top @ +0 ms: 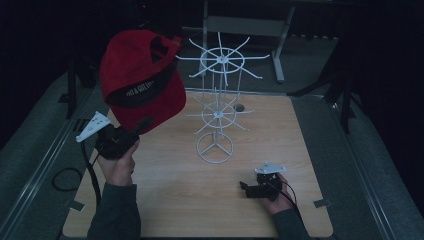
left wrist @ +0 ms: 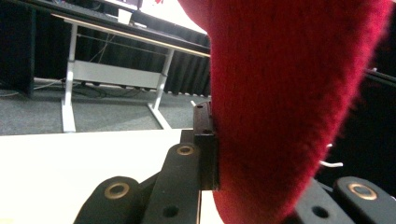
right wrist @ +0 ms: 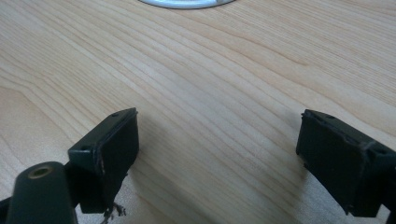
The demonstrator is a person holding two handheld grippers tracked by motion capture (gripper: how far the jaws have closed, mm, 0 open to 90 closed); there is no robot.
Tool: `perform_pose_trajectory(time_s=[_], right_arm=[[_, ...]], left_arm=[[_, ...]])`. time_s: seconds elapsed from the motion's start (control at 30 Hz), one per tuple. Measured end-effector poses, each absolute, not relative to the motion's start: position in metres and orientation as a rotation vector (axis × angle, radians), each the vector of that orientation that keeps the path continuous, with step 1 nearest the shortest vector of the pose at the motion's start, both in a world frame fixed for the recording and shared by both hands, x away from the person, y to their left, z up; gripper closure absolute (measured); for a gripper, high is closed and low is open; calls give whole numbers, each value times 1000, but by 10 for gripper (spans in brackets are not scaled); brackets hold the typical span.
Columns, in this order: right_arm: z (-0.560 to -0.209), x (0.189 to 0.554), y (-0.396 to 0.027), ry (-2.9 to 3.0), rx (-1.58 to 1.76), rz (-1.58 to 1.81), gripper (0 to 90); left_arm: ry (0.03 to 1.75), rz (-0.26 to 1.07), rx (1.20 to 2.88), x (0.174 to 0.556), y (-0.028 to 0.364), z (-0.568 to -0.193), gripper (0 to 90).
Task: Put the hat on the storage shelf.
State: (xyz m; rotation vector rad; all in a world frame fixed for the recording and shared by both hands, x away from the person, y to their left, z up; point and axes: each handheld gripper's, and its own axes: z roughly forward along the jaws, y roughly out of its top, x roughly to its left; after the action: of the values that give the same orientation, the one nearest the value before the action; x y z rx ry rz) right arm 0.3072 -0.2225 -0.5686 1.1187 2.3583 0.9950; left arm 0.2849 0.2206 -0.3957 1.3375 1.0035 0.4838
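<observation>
A red cap (top: 142, 75) with a black band is held up in the air at the left, brim downward. My left gripper (top: 141, 125) is shut on the brim's lower edge. In the left gripper view the red fabric (left wrist: 289, 93) is pressed against the left jaw and hides the right one. A white wire rack (top: 220, 60) with two tiers of radiating hooks stands on a ring base at the table's centre, to the right of the cap. My right gripper (top: 245, 187) rests low over the wooden table near the front right, its jaws open (right wrist: 217, 149) with only bare wood between them.
The wooden table (top: 200, 200) has grey carpeted floor around it. A white-legged desk (left wrist: 70, 79) stands beyond the far edge. The rack's ring base (right wrist: 187, 3) lies just ahead of the right gripper. A cable (top: 65, 180) loops off the table's left side.
</observation>
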Motion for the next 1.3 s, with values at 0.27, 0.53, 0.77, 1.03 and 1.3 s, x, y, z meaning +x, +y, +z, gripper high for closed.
perform_pose_trajectory(time_s=[0.27,0.53,0.77,1.03,1.3], right_arm=[[-569,307,-223,2358,1119,994,129],[-569,307,-222,2358,1120,994,129],[-569,307,-222,2358,1120,994,129],[-569,307,-223,2358,1119,995,129],[-569,307,-222,2357,1120,994,129]], left_arm=[[992,479,1340,284,219,-394,855],[978,479,1341,284,217,-391,854],[973,482,1357,284,214,-392,854],[973,485,1377,285,211,-394,854],[978,491,1394,286,206,-396,854]])
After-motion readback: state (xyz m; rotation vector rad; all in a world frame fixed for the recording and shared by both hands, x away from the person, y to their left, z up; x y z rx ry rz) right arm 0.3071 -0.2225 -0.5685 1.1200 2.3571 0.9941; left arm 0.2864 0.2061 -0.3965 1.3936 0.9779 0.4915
